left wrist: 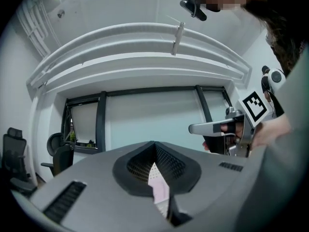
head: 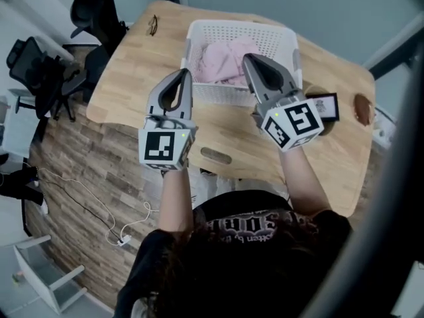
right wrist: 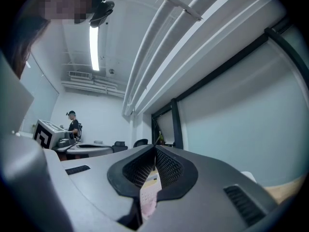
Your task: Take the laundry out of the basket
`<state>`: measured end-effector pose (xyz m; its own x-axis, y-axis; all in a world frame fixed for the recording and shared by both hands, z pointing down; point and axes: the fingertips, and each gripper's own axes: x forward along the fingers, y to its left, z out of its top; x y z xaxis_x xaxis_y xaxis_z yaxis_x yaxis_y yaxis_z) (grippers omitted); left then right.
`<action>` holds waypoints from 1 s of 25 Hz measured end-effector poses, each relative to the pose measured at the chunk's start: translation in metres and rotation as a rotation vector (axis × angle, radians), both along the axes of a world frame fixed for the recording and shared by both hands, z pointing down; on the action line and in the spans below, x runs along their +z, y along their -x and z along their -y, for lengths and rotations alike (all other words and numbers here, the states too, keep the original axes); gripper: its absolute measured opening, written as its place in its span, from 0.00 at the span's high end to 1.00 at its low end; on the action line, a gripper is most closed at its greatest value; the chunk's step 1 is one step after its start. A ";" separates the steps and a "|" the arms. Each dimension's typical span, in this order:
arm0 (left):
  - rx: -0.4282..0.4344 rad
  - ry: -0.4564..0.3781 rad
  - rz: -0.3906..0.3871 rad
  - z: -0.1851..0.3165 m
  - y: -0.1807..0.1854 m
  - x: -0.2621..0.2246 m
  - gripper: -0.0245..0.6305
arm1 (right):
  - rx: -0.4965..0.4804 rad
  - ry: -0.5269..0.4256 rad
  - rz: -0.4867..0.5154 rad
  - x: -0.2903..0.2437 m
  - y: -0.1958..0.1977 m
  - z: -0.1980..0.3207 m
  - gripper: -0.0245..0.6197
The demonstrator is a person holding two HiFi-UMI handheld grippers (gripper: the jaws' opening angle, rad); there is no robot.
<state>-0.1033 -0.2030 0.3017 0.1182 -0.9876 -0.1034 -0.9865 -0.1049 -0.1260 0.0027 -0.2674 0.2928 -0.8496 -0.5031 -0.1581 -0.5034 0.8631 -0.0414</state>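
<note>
Black spectacles (head: pixel 153 24) on light wooden worktop (head: pixel 132 78) beyond left tongs (head: pixel 186 75), left tongs and right tongs (head: pixel 246 58) clenched, empty, near white perforated plastic basket (head: pixel 199 26) holding pink laundry (head: pixel 222 61)

The table (head: pixel 132 78) is showing smooth, pale wood, and the basket (head: pixel 232 26) is looking like white perforated plastic. Inside the basket, the laundry (head: pixel 222 61) is lying as soft, matt pink cloth.

A pale wooden table (head: pixel 132 78) stands on a plank-patterned floor (head: pixel 79 171), with black office chairs (head: pixel 40 71) off its left end. Dark-framed windows (left wrist: pixel 145 120) line pale walls. A strip light (right wrist: pixel 94 45) glows on the ceiling beside white pipes (right wrist: pixel 159 57).
</note>
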 end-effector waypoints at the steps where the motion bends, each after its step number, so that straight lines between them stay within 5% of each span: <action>1: 0.018 0.006 0.002 0.007 0.004 0.000 0.97 | 0.011 -0.009 0.004 -0.006 0.004 0.005 0.92; 12: 0.144 0.025 0.011 0.065 0.055 -0.010 0.97 | 0.120 -0.024 -0.005 -0.015 0.050 0.052 0.92; 18: 0.197 0.019 0.008 0.081 0.068 -0.011 0.97 | 0.103 -0.111 -0.047 -0.035 0.062 0.075 0.92; 25: 0.273 -0.001 0.023 0.102 0.062 -0.013 0.97 | 0.157 -0.084 -0.051 -0.023 0.066 0.098 0.91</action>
<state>-0.1656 -0.3047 0.2889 0.3827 -0.9186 -0.0988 -0.9184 -0.3667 -0.1482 -0.0629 -0.3657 0.2698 -0.7697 -0.6170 -0.1641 -0.6318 0.7731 0.0563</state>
